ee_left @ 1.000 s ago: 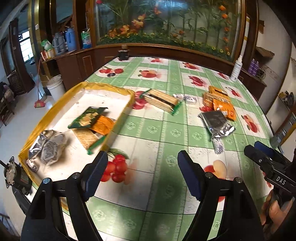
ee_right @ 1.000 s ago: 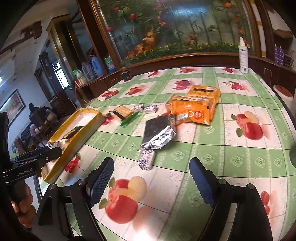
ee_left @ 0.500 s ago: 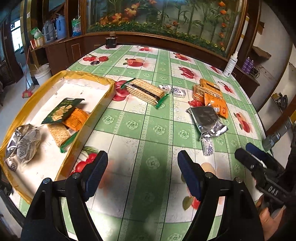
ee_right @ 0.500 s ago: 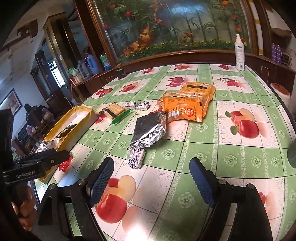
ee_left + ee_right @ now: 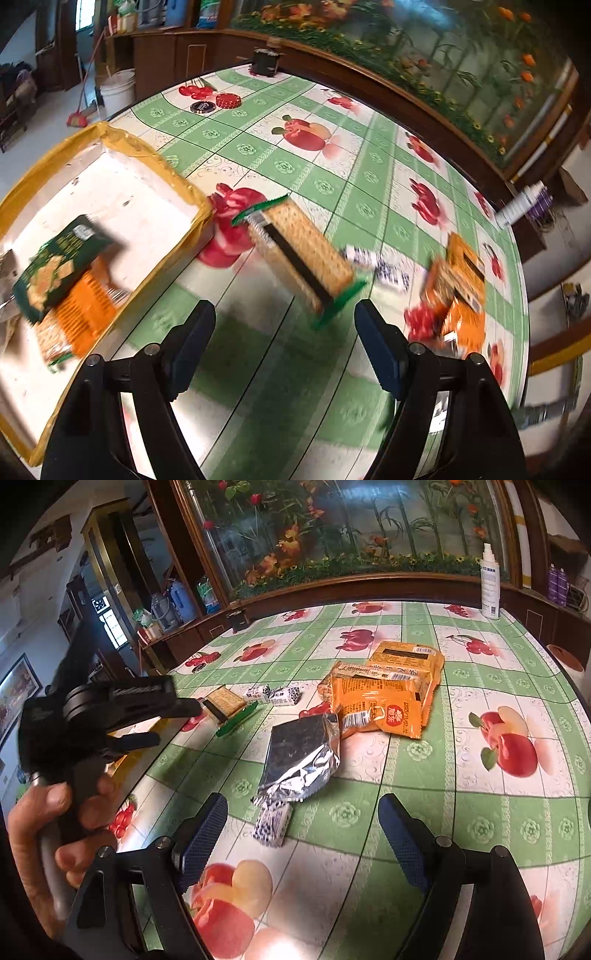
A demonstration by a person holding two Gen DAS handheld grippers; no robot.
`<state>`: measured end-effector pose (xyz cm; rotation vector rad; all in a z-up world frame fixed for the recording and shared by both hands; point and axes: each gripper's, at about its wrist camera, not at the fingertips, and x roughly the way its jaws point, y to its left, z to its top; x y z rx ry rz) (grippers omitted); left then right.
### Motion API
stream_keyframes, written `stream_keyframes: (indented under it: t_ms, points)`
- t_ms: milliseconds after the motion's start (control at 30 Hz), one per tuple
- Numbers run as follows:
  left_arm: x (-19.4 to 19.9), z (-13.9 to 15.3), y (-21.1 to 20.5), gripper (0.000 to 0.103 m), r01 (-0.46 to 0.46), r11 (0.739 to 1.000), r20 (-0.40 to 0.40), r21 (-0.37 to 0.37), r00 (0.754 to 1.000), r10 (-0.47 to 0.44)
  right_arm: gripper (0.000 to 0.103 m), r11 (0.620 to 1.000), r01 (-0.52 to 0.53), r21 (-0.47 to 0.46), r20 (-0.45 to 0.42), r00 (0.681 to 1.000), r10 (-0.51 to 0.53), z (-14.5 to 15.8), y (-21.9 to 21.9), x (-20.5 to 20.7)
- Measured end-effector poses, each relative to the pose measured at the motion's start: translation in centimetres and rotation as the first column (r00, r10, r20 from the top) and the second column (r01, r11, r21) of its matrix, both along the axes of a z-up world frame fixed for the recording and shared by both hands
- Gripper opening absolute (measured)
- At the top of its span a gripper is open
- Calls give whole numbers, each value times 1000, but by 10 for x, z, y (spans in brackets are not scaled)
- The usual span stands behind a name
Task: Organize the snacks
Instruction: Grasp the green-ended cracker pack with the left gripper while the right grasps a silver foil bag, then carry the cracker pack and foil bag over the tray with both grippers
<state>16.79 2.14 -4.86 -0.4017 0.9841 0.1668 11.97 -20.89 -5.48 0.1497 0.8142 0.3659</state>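
Note:
My left gripper (image 5: 284, 325) is open and holds nothing, hanging over the tablecloth just short of a cracker pack with green ends (image 5: 303, 254). To its left lies the yellow-rimmed tray (image 5: 192, 192), holding a green packet (image 5: 55, 262) and an orange one (image 5: 85, 306). My right gripper (image 5: 299, 827) is open too, above a small black-and-white sweet (image 5: 273, 821) and a silver foil bag (image 5: 301, 760). Orange snack bags (image 5: 384, 701) lie beyond. In the right wrist view the left gripper (image 5: 173, 716) reaches toward the cracker pack (image 5: 227, 701).
Two small black-and-white sweets (image 5: 275, 695) lie by the crackers. A white spray bottle (image 5: 490, 587) stands at the table's far edge, a dark jar (image 5: 265, 61) at the far left, two bottle caps (image 5: 216, 103) near it. A person's hand (image 5: 48, 823) holds the left gripper.
The left gripper has swept right and forward from beside the tray toward the cracker pack, rolling as it went. The right gripper has edged closer to the foil bag.

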Motion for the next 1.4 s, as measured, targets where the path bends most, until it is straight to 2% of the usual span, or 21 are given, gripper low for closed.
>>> stream_keyframes:
  t_ms: [200, 333, 467, 600, 633, 700, 733, 767, 800, 967, 1133, 1400]
  points:
    - [34, -9, 5, 78, -66, 998, -18, 16, 998, 67, 86, 999, -26, -24, -24, 999, 26, -2, 21, 31]
    - [55, -28, 10, 78, -101, 995, -82, -11, 992, 99, 86, 998, -39, -50, -51, 998, 36, -10, 38, 49]
    - [66, -30, 3, 81, -122, 991, -91, 59, 988, 127, 86, 996, -29, -85, -74, 997, 23, -19, 44, 63]
    - [71, -33, -11, 81, -41, 987, -101, 158, 993, 57, 86, 993, -17, -116, -96, 995, 6, -27, 42, 72]
    - [68, -34, -13, 79, -24, 984, -90, 175, 995, 40, 85, 992, -21, -123, -99, 995, 9, -29, 43, 73]
    - [58, -32, -16, 63, 17, 982, -65, 189, 998, -4, 81, 987, -30, -156, -92, 996, 16, -31, 45, 73]
    - [55, -31, -17, 58, 36, 981, -59, 190, 998, -25, 78, 985, -32, -168, -86, 996, 17, -31, 46, 72]
    - [50, -30, -18, 50, 61, 981, -51, 186, 997, -52, 67, 985, -36, -166, -82, 996, 23, -31, 46, 71]
    - [49, -29, -18, 45, 79, 980, -48, 184, 996, -72, 63, 984, -41, -171, -75, 997, 28, -30, 47, 70]
    - [22, -28, -13, 45, 156, 977, -32, 143, 988, -153, 62, 982, -46, -182, -60, 998, 36, -26, 41, 58]
    - [-18, -26, -7, 45, 206, 973, -3, 105, 978, -207, 62, 990, -21, -138, -27, 999, 18, -16, 22, 38]
    - [-90, 2, -3, 45, 217, 948, 90, 234, 966, -243, 62, 994, -7, -106, 17, 1000, 9, 3, 13, 3]
